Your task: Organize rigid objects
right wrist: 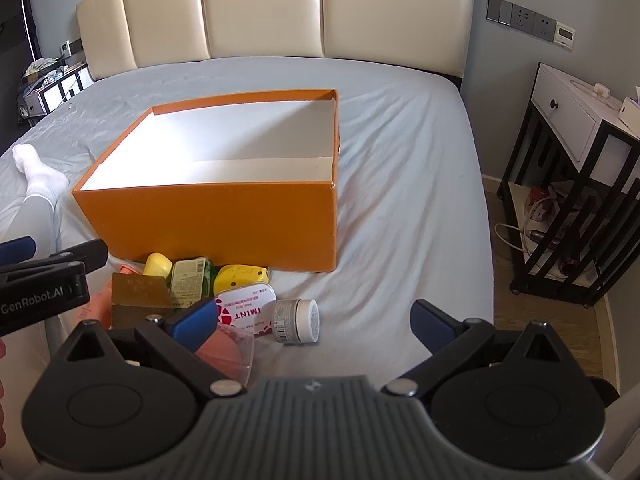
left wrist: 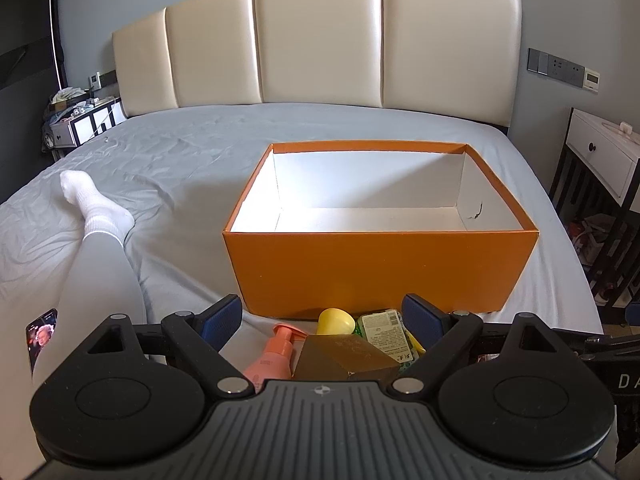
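We're right at the start: orange box [left wrist: 380, 268] sits empty on the bed [right wrist: 400, 184], clutter piled just near of it. Both hand-held grippers, left [left wrist: 322, 322] and right [right wrist: 314, 322], gape wide, holding nothing. Next we'd grab the little jar [right wrist: 298, 320].

"GenRobot.AI" on left tongs [right wrist: 24, 256] body; "MINT" on white-red tin [right wrist: 250, 309]; "DA" on black device [left wrist: 624, 380] at right edge.
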`<state>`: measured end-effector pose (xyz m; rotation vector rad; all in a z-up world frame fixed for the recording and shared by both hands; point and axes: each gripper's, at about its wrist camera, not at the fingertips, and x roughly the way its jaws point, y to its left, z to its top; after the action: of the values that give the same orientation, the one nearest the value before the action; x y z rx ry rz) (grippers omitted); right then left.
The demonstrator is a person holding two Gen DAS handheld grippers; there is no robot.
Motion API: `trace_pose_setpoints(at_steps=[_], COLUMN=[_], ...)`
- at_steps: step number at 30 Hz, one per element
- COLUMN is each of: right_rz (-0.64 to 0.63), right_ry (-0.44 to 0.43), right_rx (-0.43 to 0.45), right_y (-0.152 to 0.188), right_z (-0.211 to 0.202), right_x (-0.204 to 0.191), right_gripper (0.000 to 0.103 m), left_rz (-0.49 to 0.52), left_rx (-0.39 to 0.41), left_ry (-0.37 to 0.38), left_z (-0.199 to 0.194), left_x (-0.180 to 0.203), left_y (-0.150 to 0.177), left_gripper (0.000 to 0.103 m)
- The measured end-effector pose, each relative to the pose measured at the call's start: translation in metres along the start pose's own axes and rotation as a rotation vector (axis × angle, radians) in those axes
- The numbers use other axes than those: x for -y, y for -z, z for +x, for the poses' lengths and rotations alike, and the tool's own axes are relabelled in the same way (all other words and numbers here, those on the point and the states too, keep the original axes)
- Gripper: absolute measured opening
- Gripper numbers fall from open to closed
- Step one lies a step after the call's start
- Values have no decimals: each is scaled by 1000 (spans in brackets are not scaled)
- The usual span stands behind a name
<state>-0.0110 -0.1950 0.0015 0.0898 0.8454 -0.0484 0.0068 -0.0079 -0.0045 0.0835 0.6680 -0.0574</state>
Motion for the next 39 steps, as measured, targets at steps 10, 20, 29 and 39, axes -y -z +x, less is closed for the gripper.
trace_pose_setpoints(at_steps=[10,20,29,39], right_rz=[0,-4,2,14], right_ry=[-1,-9,-34,-117], right_rx=[-14,-30,-51,-113], right_y=[0,1,3,5], right_z=[4,6,10,21], right_x=[0,-2,-2,-5], right_gripper=[100,100,100,89], left_rz=[-1,-16,-32,-102], left_rx=[-9,-19,-51,-147], left_ry=[3,7,30,174], left_z=[0,2,7,22], left_x=[0,-1,-6,-19], left_y=[2,4,7,16], left_gripper=[103,103,103,79])
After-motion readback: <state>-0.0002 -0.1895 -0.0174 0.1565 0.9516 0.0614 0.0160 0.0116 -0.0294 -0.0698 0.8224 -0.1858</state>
